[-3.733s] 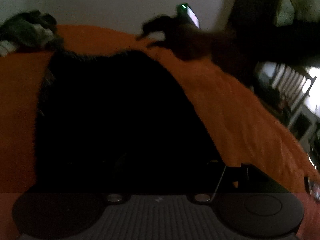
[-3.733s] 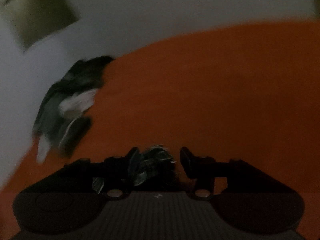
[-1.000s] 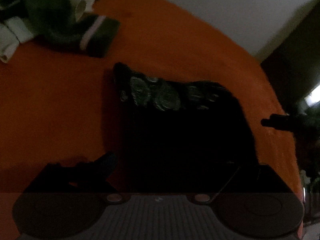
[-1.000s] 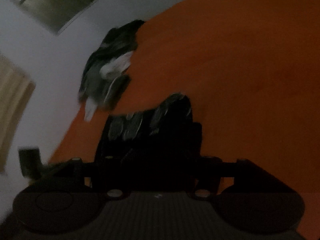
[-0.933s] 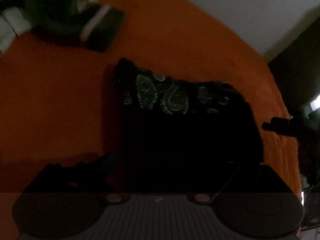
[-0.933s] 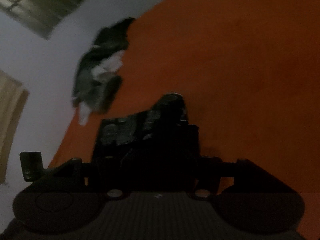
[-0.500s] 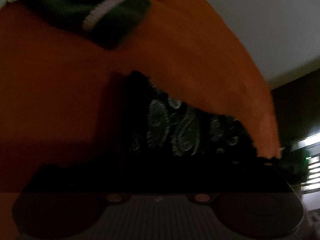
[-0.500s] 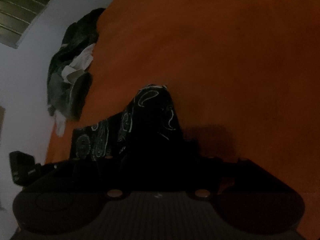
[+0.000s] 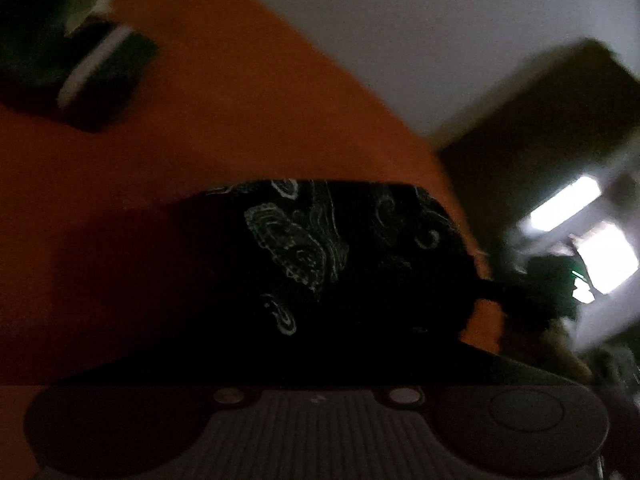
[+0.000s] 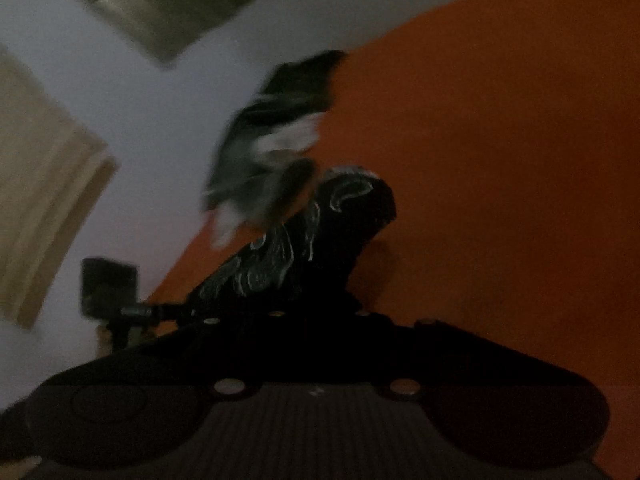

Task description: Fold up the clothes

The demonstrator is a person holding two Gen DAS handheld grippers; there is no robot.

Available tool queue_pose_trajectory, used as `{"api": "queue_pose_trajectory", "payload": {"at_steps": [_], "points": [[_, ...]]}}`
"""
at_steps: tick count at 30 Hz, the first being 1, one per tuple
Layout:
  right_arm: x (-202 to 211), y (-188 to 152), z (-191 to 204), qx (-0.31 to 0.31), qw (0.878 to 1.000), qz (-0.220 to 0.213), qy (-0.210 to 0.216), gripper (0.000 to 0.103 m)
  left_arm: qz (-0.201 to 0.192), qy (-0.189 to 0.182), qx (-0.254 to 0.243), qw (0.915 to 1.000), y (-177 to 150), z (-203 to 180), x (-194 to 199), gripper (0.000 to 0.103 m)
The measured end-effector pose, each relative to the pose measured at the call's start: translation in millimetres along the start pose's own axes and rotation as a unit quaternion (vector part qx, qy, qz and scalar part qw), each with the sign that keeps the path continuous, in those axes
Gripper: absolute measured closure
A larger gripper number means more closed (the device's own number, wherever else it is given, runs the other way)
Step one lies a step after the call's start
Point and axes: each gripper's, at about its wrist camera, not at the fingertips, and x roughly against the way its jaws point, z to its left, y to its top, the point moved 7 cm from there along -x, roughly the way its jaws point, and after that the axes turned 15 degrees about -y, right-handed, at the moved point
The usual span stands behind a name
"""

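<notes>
A black garment with a pale paisley print [image 9: 304,240] bunches up right in front of my left gripper [image 9: 316,340], whose fingers are buried in the dark cloth and shut on it. In the right wrist view the same garment [image 10: 320,240] rises from my right gripper [image 10: 320,308], which is shut on it. One edge stretches left to the other gripper [image 10: 160,312], lifted off the orange bedspread [image 10: 500,160]. The right gripper [image 9: 520,296] shows dimly at the garment's right end.
A heap of dark green and white clothes [image 9: 80,60] [image 10: 272,148] lies at the far side of the bedspread [image 9: 240,120]. A pale wall is behind it. A dark cabinet [image 9: 540,128] and a bright opening [image 9: 600,256] stand to the right.
Both grippers dropped onto the flat paisley garment and closed on it. The garment now rises off the bed with them, and both views have tilted up towards the wall.
</notes>
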Motion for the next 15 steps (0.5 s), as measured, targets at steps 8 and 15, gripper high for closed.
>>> {"api": "queue_pose_trajectory", "payload": {"at_steps": [8,15], "points": [[115.9,-133.5,107.2,0.265,0.962,-0.057,0.03,0.092,0.036,-0.072,-0.15,0.9853,-92.4,-98.9,59.2,0.093],[107.7,-296.3,125.8,0.418,0.906,0.065,-0.024,0.071,0.164,-0.035,-0.108,0.98,-225.8,-98.1,85.9,0.056]]}}
